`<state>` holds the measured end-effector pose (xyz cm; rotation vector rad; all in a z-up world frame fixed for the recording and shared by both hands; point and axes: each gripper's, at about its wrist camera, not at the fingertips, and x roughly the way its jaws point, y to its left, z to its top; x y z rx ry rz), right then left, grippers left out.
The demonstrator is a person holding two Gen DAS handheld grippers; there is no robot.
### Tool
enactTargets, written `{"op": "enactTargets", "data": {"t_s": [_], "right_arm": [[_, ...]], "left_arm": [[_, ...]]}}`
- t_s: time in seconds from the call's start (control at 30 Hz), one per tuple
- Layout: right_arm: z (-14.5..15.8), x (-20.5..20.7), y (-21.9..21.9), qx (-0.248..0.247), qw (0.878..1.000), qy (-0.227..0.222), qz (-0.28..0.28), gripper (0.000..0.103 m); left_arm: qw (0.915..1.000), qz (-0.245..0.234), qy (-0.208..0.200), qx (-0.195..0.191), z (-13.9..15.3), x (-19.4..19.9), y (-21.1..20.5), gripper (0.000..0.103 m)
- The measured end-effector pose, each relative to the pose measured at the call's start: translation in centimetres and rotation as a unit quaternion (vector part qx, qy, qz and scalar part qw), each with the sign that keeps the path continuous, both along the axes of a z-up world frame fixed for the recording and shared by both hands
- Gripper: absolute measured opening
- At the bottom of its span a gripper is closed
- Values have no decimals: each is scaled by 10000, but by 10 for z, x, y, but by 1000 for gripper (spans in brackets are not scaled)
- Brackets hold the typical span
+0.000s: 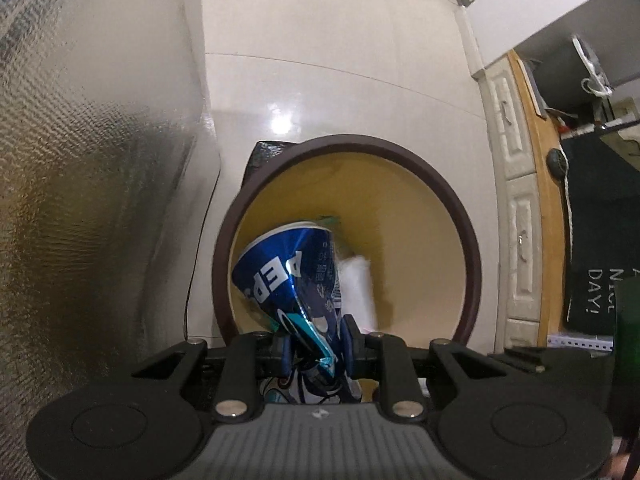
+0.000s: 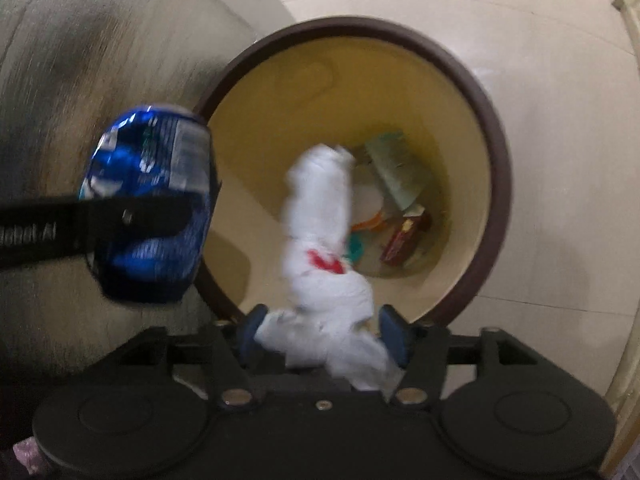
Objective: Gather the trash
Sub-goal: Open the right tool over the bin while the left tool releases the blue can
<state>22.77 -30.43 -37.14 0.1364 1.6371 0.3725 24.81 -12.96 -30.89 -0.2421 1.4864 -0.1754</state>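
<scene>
A crushed blue soda can (image 1: 288, 272) is pinched between the blue pads of my left gripper (image 1: 316, 340), held over the left part of a round bin with a brown rim (image 1: 460, 208) and yellow inside. The right wrist view shows the same can (image 2: 152, 200) at the bin's left edge. A crumpled white tissue (image 2: 320, 220) with a red mark hangs over the bin mouth, between the wide-spread pads of my right gripper (image 2: 322, 334), which do not look pressed on it. At the bin's (image 2: 500, 168) bottom lie a green paper (image 2: 396, 172) and a reddish wrapper (image 2: 404, 240).
The bin stands on a pale tiled floor (image 1: 320, 80). A silvery textured wall (image 1: 80, 160) rises close on the left. White drawer fronts (image 1: 516, 200) and a dark mat with white lettering (image 1: 592, 260) are on the right.
</scene>
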Motion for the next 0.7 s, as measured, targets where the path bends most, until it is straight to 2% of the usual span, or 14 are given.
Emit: {"op": "enactTargets", "data": {"t_s": [0.17, 0.7], "right_arm": [[-5, -4, 0, -20, 10000, 18, 47, 70], [26, 16, -52, 6, 9951, -603, -781, 70]], "left_arm": [[10000, 42, 47, -12, -6, 2, 0, 24], [9996, 94, 155, -229, -31, 27, -25, 24]]}}
